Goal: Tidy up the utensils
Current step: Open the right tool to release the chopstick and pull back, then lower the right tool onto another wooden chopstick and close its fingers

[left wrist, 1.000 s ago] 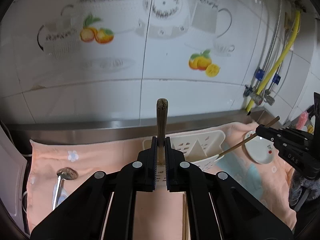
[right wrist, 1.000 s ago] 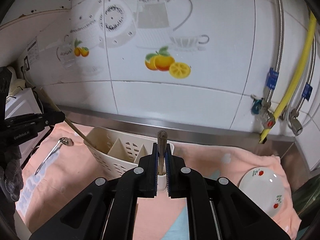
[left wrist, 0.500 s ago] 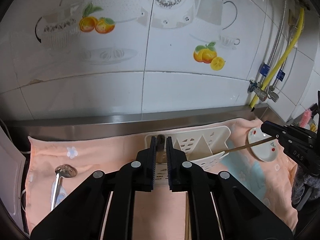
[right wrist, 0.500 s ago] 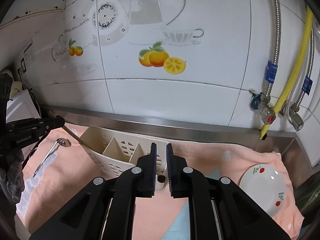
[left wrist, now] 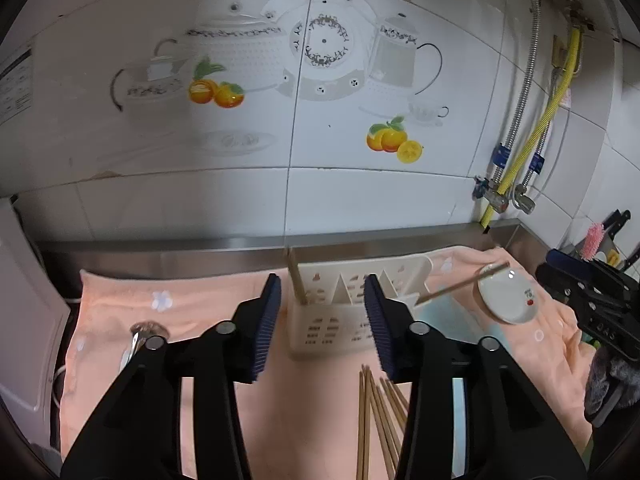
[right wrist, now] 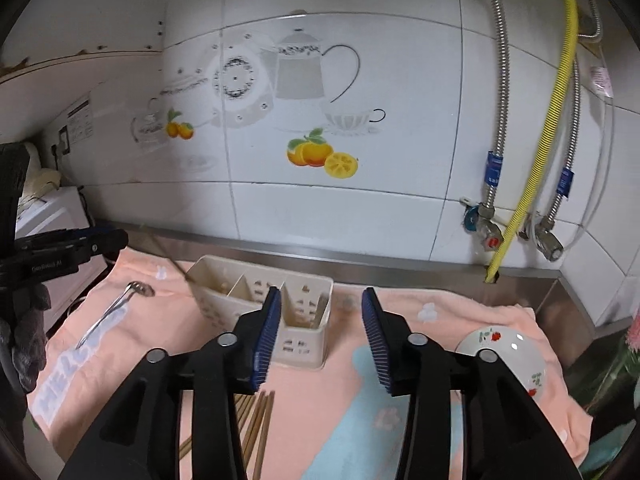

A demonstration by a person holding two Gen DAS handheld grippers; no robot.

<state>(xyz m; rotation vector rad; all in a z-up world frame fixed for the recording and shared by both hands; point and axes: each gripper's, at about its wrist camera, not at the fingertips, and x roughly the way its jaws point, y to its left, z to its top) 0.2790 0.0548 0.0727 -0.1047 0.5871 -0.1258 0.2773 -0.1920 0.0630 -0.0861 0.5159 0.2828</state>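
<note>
Chopsticks dropped, both grippers now empty. Left wrist view: the left gripper (left wrist: 323,322), pinching a chopstick a second ago, has spread its fingers wide; that chopstick (left wrist: 296,280) stands in the holder (left wrist: 356,312) just ahead of them. Loose chopsticks (left wrist: 376,420) lie on the towel (left wrist: 180,312) beneath the right finger. Right wrist view: the right gripper (right wrist: 320,336) has likewise let go, its stick (right wrist: 321,309) in the compartment between its fingers. A spoon (right wrist: 112,312) waits well left; more sorting likely remains.

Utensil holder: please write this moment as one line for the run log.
left gripper: open | right gripper: open | left chopstick: in holder left end compartment | right chopstick: leaning in right end | loose chopsticks, spoon: on cloth
</note>
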